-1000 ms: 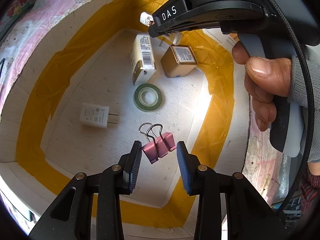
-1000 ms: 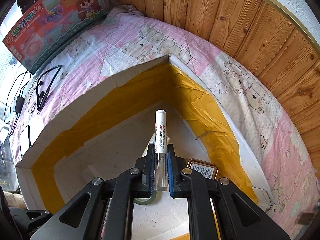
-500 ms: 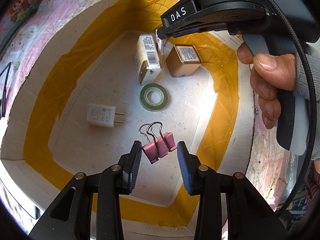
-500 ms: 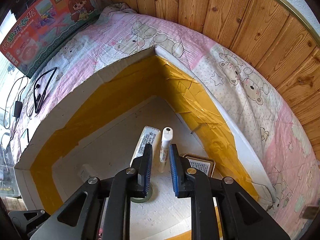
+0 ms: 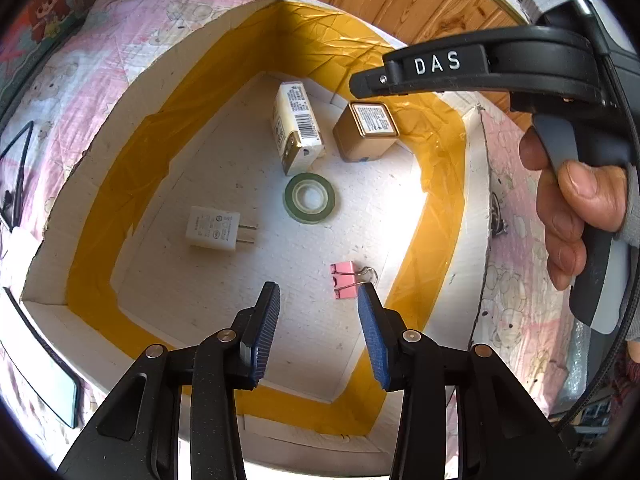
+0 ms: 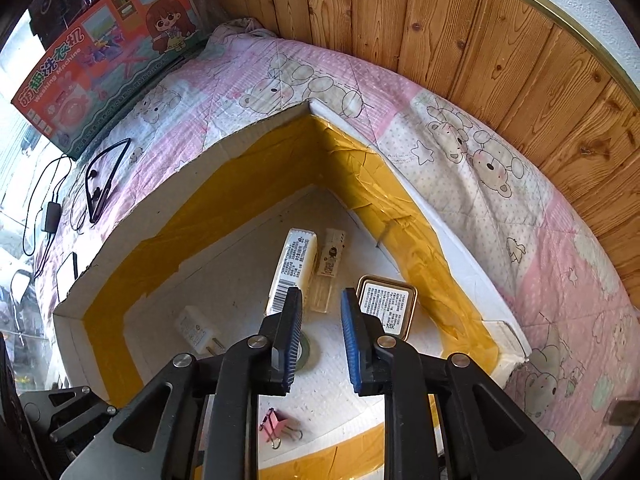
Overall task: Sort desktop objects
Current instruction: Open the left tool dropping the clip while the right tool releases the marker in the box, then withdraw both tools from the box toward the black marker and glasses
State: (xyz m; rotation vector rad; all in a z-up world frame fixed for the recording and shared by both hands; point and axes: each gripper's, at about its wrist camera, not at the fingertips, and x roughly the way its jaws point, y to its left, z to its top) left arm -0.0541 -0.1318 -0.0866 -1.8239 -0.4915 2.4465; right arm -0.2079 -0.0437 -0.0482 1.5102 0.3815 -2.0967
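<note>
Both tools are hanging released over the tray (image 5: 132,80): left tool (image 5: 318,336) above the pink binder clip (image 5: 343,281), right tool (image 6: 320,342) above the marker (image 6: 327,272) lying beside the carton (image 6: 294,268). Advice: lifting straight up, avoiding nudging placed items.

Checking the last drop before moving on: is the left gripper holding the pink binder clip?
No, the pink binder clip lies on the tray floor beyond the open left gripper.

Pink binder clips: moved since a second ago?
Yes. The pink binder clips have dropped from between the left gripper's fingers onto the box floor, now lying below-right of the green tape roll.
</note>
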